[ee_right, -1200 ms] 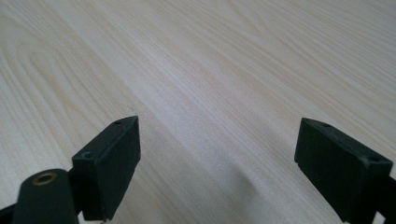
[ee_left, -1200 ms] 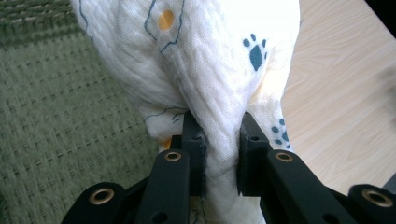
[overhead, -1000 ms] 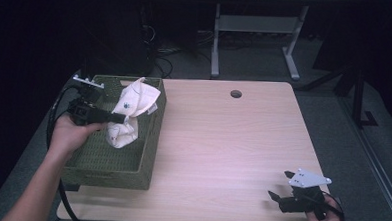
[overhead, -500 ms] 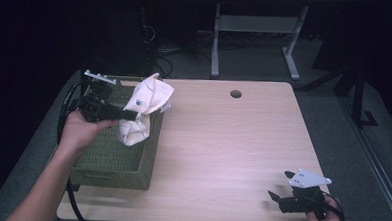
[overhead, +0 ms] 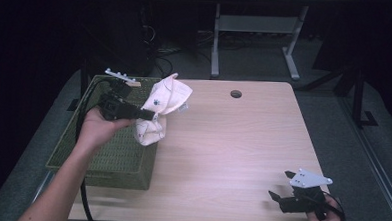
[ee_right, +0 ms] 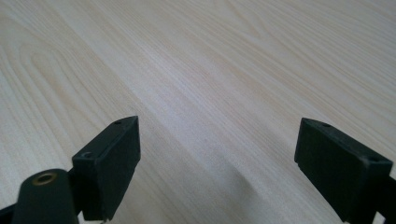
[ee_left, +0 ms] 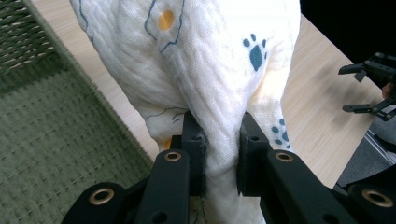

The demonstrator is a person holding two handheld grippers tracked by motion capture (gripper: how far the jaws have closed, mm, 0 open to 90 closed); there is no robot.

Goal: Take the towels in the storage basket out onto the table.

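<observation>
My left gripper (overhead: 146,114) is clamped on a bunched fold of the white paw-print cloth (overhead: 165,100), and I have it hanging over the right rim of the green woven basket (overhead: 102,156), out at about nine o'clock on the table (overhead: 232,142). In the left gripper view the two black jaws pinch a rope of fabric (ee_left: 223,140) between them, with no gap at the pads. The upper half balloons up and away from the grip; the lower half droops toward the tabletop beside the basket wall.

This thing is soft and light, I'd judge: a quilted, crinkled weave, puckered all over, printed with blue paw marks, thin blue lines and an orange dot. It will not hold a shape, so wherever I grip, the rest sags and swings. It is not slippery; the textured weave should bite well under the pads. To spread it, the better hold would be a hem or a corner, not this mid-body bunch.

The basket is a stiff, rectangular, coarse weave. The table is smooth pale wood grain with a round cable hole (overhead: 236,93) up near twelve o'clock.

My right gripper (overhead: 280,198) waits down at five o'clock, jaws spread wide over bare wood, holding nothing.
</observation>
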